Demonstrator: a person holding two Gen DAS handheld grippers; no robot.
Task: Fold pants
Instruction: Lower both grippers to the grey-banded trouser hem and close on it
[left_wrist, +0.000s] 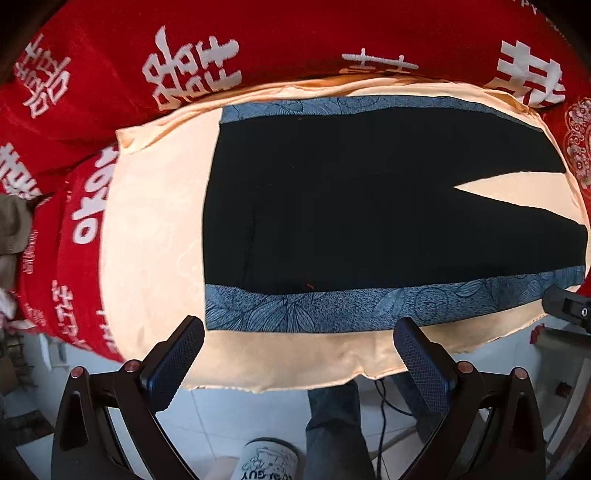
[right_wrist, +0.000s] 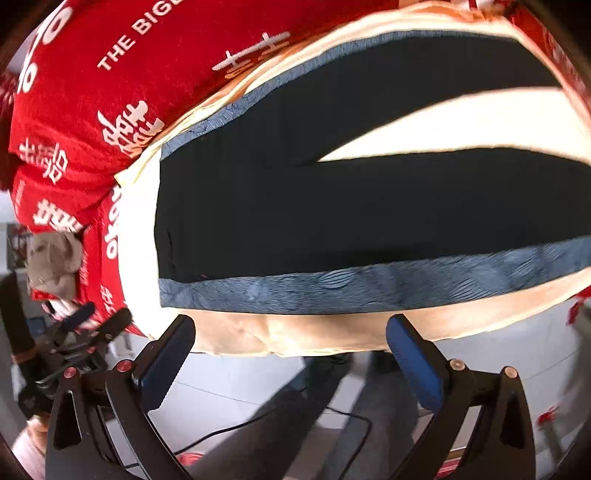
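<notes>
Black pants (left_wrist: 351, 199) with blue leaf-print side stripes (left_wrist: 332, 310) lie flat on a peach cloth (left_wrist: 147, 240), waistband to the left, legs spread to the right. They also show in the right wrist view (right_wrist: 332, 214). My left gripper (left_wrist: 299, 332) is open and empty, just off the near edge of the cloth, close to the near stripe. My right gripper (right_wrist: 291, 328) is open and empty, hovering at the near edge below the stripe (right_wrist: 369, 288). The right gripper's tip (left_wrist: 565, 306) shows at the right of the left wrist view.
A red blanket with white characters (left_wrist: 184, 66) covers the surface behind and left of the cloth. A grey-brown stuffed item (right_wrist: 55, 262) lies at the left. Below the edge are white floor tiles (left_wrist: 221, 417), a person's legs (left_wrist: 332, 424) and cables.
</notes>
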